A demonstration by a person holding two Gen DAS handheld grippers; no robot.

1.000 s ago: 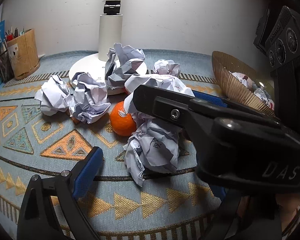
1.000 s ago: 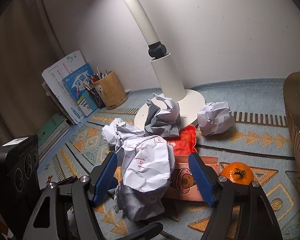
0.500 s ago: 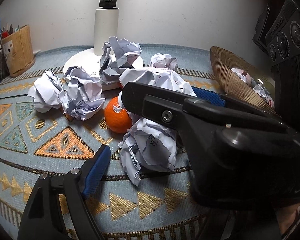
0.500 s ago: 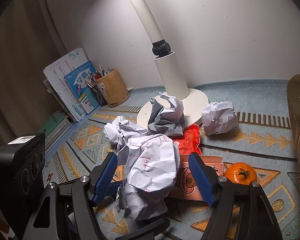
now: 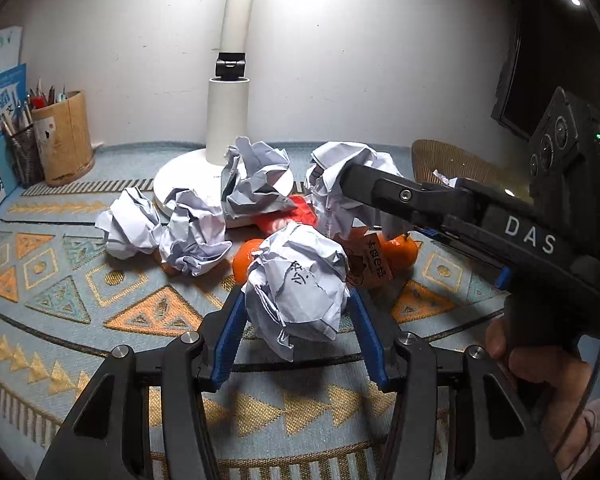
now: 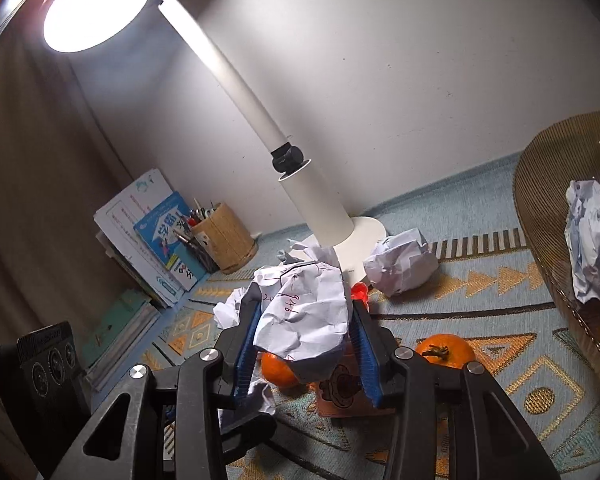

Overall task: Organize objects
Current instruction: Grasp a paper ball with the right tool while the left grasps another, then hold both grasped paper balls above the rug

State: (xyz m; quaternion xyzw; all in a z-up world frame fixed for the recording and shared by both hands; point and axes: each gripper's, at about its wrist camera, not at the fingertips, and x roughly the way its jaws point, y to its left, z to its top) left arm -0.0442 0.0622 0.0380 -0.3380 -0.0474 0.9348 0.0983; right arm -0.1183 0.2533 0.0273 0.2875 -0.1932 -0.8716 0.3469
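My left gripper [image 5: 296, 312] is shut on a crumpled paper ball [image 5: 300, 284] with black writing, just above the patterned mat. My right gripper [image 6: 304, 328] is shut on another crumpled paper ball [image 6: 304, 312] with red writing and holds it lifted above the mat; it also shows in the left wrist view [image 5: 340, 184]. Loose paper balls [image 5: 196, 232] lie near the lamp base, and one [image 6: 400, 266] lies to its right. Two oranges [image 6: 444, 354] and an orange snack packet [image 5: 370, 266] lie between them. A wicker basket [image 6: 548, 216] at the right holds crumpled paper.
A white desk lamp [image 5: 228, 124] stands at the back centre. A wooden pen holder [image 5: 64, 140] and books [image 6: 156, 240] are at the back left. A red wrapper [image 5: 288, 218] lies by the lamp base. A dark monitor [image 5: 512, 92] is at the far right.
Both grippers closed on their paper balls. The right gripper rose with its ball and tilted up. The left gripper swung over and took the ball with black writing.
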